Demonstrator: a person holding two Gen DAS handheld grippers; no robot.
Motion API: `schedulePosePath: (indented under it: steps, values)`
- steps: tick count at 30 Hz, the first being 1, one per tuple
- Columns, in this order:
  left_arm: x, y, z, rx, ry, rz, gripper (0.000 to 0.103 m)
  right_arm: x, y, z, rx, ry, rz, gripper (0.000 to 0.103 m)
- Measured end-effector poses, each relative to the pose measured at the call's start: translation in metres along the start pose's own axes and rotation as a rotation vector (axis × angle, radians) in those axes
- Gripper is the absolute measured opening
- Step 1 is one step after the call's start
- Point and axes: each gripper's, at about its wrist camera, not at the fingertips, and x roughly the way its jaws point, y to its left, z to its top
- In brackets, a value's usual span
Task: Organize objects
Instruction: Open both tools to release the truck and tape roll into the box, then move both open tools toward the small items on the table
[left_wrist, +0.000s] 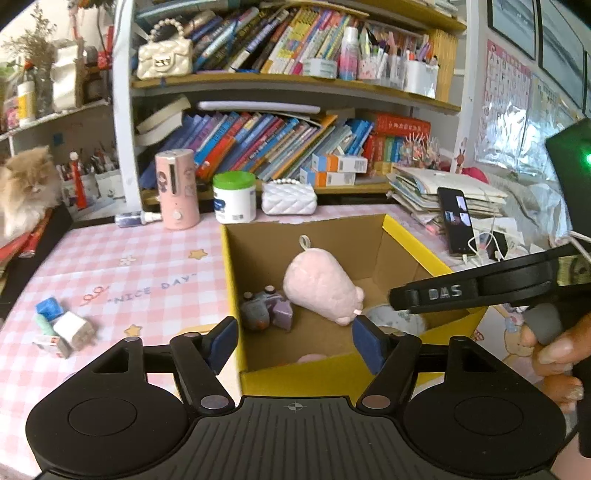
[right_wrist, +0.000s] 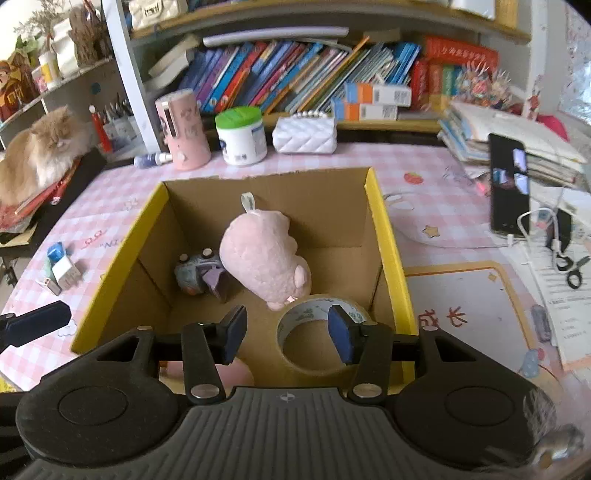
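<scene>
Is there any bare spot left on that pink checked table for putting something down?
Yes: the tablecloth is bare between the small blocks, the pink cylinder and the yellow box. Right of the box it is crowded: phone, cables, scissors, papers. Inside, floor shows behind the plush.

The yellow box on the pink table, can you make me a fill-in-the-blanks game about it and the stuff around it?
1. The pink plush toy lies inside the ____.
2. The roll of tape lies in the box beside the plush toy, and the right tool above it is ____.
3. The small blocks lie outside the box on the ____ tablecloth.
4. The fluffy ____ lies at the table's left edge.

Missing words: box; open; pink checked; cat
</scene>
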Motion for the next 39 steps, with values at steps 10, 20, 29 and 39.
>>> schedulePosePath:
  steps: [10, 20, 29, 39]
  values:
    - [-0.031, 0.023, -0.025, -0.031, -0.003, 0.021, 0.075, -0.054, 0.016, -0.041, 0.084, -0.118, -0.093, 0.054]
    - [-0.051, 0.051, -0.064, -0.066, 0.077, 0.048, 0.082, -0.062, 0.052, -0.105, 0.129, -0.057, -0.205, 0.055]
    - [-0.075, 0.080, -0.089, -0.081, 0.125, 0.067, 0.084, -0.068, 0.099, -0.135, 0.088, -0.006, -0.186, 0.059]
    - [-0.101, 0.114, -0.112, -0.095, 0.171, 0.100, 0.084, -0.070, 0.145, -0.158, 0.070, 0.040, -0.141, 0.063]
